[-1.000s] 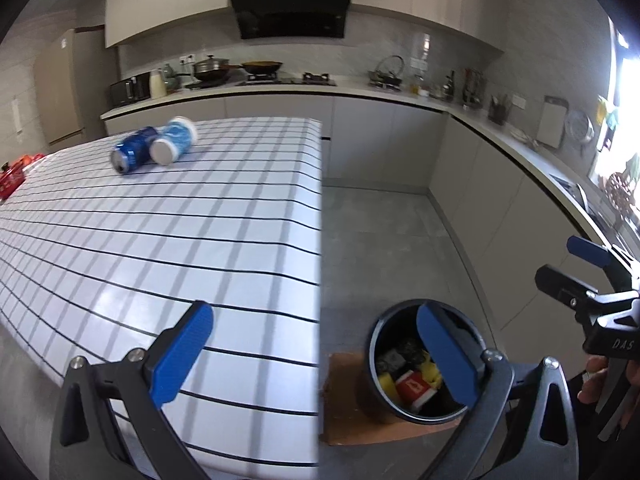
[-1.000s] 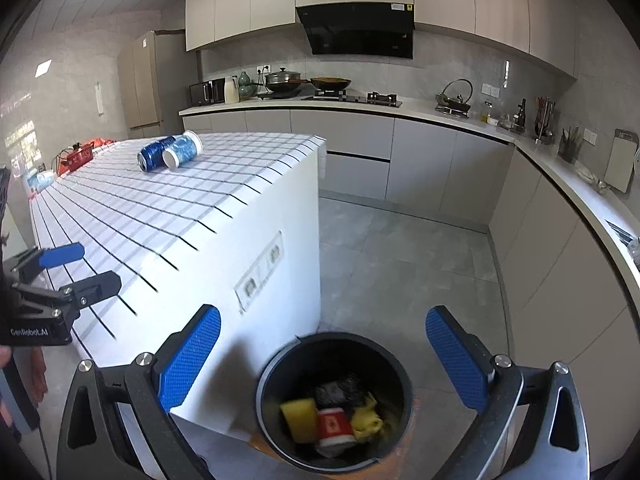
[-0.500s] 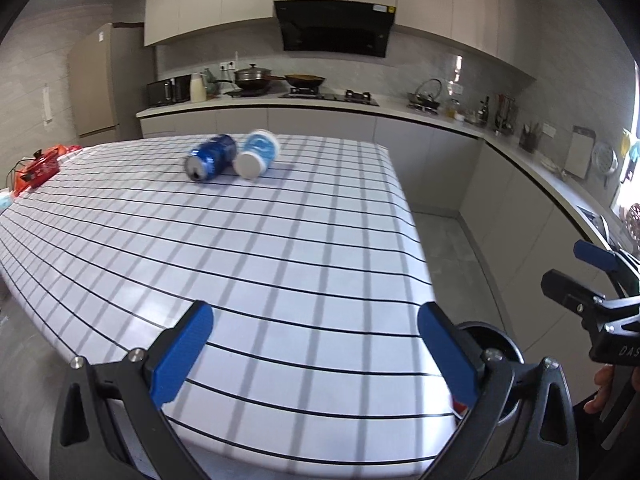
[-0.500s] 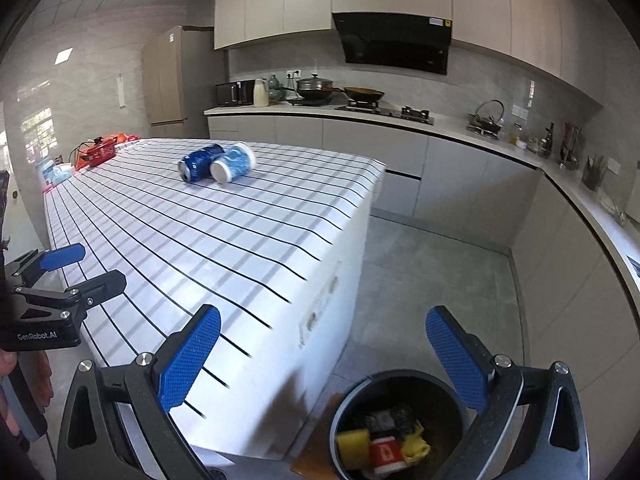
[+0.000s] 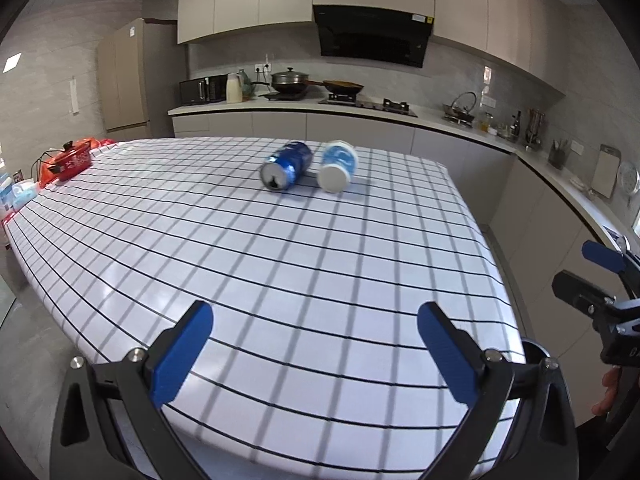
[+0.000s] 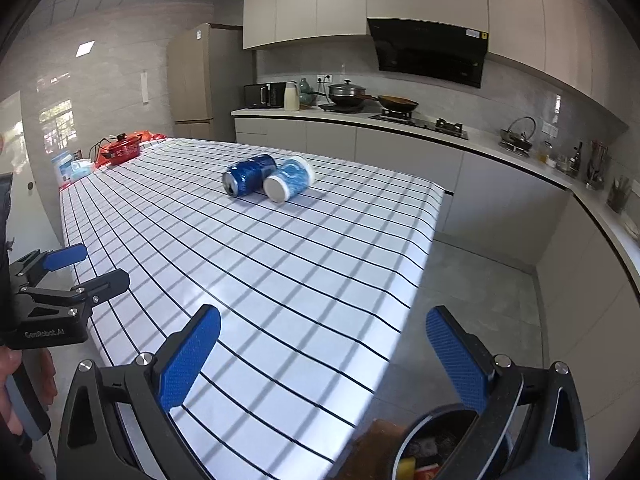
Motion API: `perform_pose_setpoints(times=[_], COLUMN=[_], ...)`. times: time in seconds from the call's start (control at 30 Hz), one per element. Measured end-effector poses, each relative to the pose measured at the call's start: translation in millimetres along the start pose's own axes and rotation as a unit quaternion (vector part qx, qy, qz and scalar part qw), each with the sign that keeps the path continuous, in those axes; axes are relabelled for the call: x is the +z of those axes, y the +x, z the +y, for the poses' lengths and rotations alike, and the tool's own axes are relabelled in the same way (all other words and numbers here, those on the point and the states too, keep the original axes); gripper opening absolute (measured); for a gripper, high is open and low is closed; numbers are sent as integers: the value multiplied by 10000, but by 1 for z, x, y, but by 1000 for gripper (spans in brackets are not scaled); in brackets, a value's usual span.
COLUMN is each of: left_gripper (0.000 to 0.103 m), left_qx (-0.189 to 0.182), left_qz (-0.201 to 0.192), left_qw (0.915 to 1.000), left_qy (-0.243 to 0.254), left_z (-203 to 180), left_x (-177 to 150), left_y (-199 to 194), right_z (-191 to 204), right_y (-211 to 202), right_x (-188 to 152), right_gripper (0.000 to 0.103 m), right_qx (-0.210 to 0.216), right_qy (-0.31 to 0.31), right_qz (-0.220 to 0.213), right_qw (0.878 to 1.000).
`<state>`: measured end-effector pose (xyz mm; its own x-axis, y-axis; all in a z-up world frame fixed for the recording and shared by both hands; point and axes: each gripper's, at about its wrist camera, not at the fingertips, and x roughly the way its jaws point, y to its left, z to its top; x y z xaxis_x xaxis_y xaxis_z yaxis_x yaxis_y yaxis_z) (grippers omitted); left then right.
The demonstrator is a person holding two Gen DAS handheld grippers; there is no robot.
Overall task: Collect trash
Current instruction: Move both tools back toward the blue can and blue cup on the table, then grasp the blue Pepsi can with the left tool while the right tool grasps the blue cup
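Two black hand-held gripper frames, silver screws, textured blue pads (image 6: 188, 364), white "GenRobot.AI" lettering.

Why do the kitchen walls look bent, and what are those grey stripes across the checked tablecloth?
Left wrist view: fisheye lens bows the cabinets and dark corners; grey shadow bands cross the tablecloth, with a soft sheen on its left. Right wrist view: same bending, same stripes; the trash bin at the bottom edge looks blurred, while the blue can stays sharp.

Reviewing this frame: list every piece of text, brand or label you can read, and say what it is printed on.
"GenRobot.AI": on the left gripper body, seen in the right wrist view.
Range hood sticker: too small to read.
Blue can and blue-labelled cup: print too blurred to read.
Partial letters on the right gripper: cut off, unreadable.
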<state>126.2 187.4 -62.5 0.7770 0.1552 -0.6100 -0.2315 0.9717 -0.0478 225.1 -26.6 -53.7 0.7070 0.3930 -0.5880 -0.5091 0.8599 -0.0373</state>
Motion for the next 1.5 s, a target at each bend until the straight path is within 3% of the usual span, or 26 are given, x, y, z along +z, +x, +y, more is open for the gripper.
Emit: perform_pose_setpoints(times=[0.3,0.57,0.8,0.93,1.3,1.5], left_gripper=[102,97,91,90,90,88], left_qx=[-35,-315,-605,-741,-867,-936], left_qz=[-132,-95,-23,-29,87,230], left_qw=[9998,9992,9976,9965,9945,9938], left_qy=[170,231,340,383,583,550], left_z=[43,69,82,90,75,69], left_x=[34,69,87,99,128,150], left_y=[36,96,130,141,180,222], right_z=[34,49,56,58,51,36], right_y=[53,123,163,178,217,271], right_x=[35,75,103,116,142,166], right_gripper=[103,103,102,90,77,67], right_qx=[-54,83,-173,-207,83,326], right_qy=[83,271,412,529,853,1042], right_qz=[207,372,314,265,378,567], right_qw=[9997,9989,9985,9980,9956,9924])
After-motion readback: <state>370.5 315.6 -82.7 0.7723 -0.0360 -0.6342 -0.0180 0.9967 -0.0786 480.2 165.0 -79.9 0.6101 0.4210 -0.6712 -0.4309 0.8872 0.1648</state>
